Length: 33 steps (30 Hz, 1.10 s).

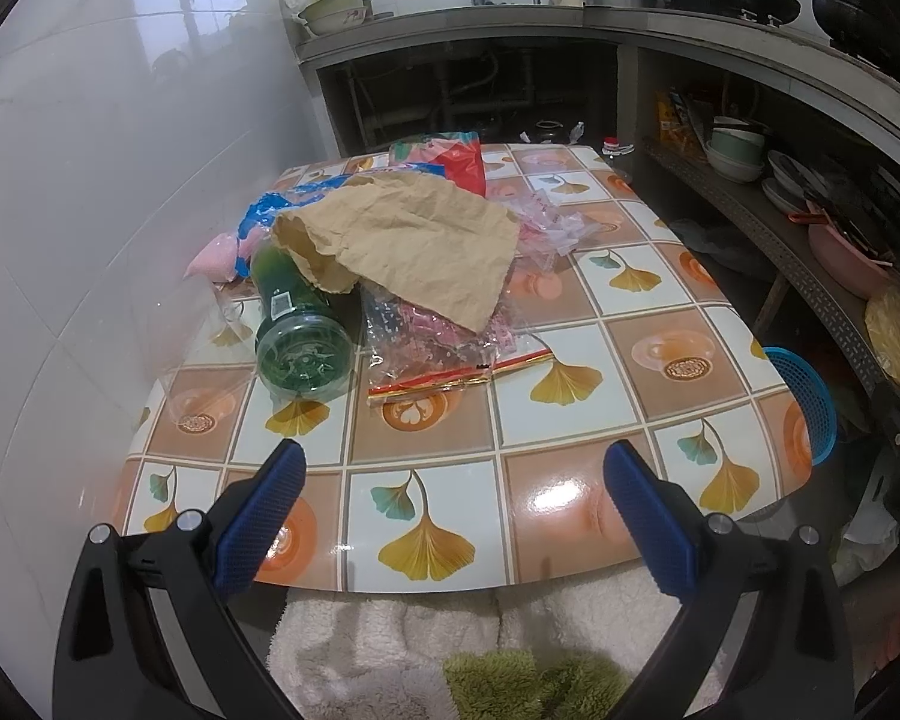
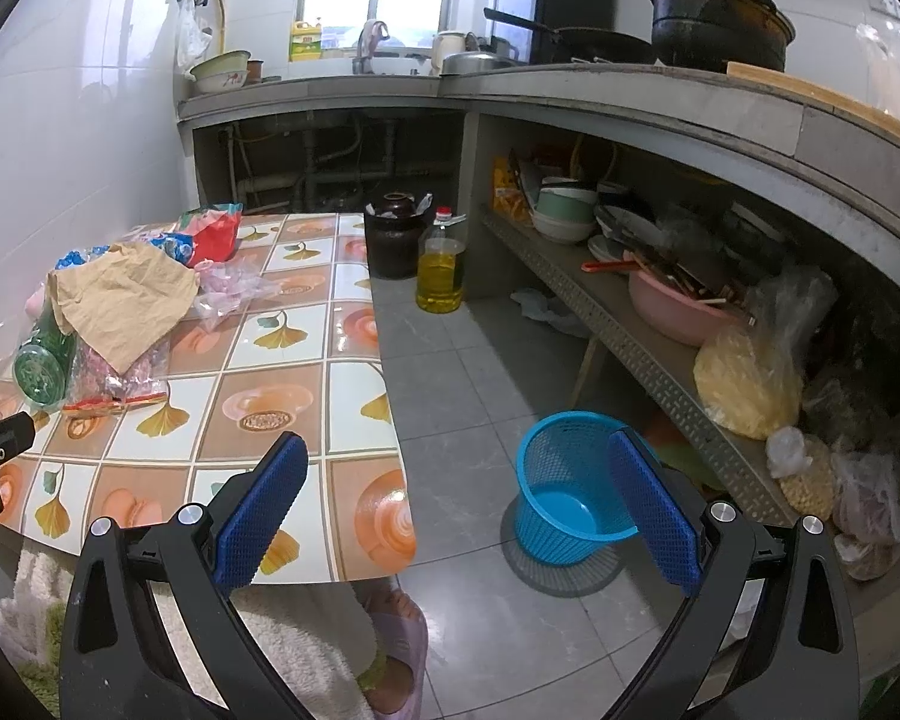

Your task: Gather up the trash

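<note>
A pile of trash lies at the far left of the tiled table [image 1: 564, 432]: a crumpled brown paper bag [image 1: 414, 246], a green plastic bottle [image 1: 297, 330] on its side, clear wrappers with pink print [image 1: 444, 354], a red bag [image 1: 462, 162] and blue plastic [image 1: 264, 210]. The pile also shows in the right wrist view, with the paper bag [image 2: 120, 300] and the bottle [image 2: 42, 360]. A blue mesh bin [image 2: 570, 486] stands on the floor right of the table. My left gripper [image 1: 450, 516] is open and empty over the table's near edge. My right gripper [image 2: 456, 504] is open and empty, above the table corner and the bin.
A white tiled wall runs along the table's left side. An oil bottle [image 2: 441, 264] and a dark jar [image 2: 393, 234] stand on the floor beyond the table. A low shelf [image 2: 642, 354] with bowls and bags lines the right. The person's slippered foot [image 2: 396, 654] is below.
</note>
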Each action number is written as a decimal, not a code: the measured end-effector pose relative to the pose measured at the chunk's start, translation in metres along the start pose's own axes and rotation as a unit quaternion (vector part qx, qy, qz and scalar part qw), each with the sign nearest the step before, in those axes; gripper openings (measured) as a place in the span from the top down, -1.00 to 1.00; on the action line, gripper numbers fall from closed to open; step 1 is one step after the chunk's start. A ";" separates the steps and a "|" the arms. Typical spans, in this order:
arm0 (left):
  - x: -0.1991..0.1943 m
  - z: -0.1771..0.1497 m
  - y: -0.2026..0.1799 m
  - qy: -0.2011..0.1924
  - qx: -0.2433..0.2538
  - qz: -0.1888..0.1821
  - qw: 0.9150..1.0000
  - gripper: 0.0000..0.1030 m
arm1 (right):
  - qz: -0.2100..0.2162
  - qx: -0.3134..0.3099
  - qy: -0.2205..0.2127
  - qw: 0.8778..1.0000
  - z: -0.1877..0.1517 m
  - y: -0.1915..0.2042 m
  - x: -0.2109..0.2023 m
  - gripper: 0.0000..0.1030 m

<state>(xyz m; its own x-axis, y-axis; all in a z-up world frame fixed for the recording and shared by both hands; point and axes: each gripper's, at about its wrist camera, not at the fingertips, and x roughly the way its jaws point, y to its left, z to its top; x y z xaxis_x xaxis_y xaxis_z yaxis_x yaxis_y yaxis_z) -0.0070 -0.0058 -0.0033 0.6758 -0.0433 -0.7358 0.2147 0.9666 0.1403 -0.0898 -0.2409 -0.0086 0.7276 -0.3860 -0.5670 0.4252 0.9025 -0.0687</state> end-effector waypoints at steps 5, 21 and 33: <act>0.000 0.000 0.000 0.000 0.000 0.000 1.000 -0.89 | 0.000 0.000 0.001 1.000 0.000 -0.001 0.000 -0.85; 0.001 0.000 0.002 0.001 -0.001 0.000 1.000 -0.89 | 0.001 -0.002 -0.002 1.000 0.004 0.001 -0.003 -0.85; 0.002 0.000 0.004 0.001 -0.002 0.000 1.000 -0.89 | 0.001 -0.003 -0.002 1.000 0.003 0.004 -0.002 -0.85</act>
<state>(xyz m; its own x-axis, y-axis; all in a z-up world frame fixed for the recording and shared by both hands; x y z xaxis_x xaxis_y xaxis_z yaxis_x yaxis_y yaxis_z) -0.0051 -0.0023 -0.0040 0.6736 -0.0430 -0.7378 0.2125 0.9674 0.1376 -0.0876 -0.2370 -0.0056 0.7305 -0.3841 -0.5647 0.4200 0.9047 -0.0721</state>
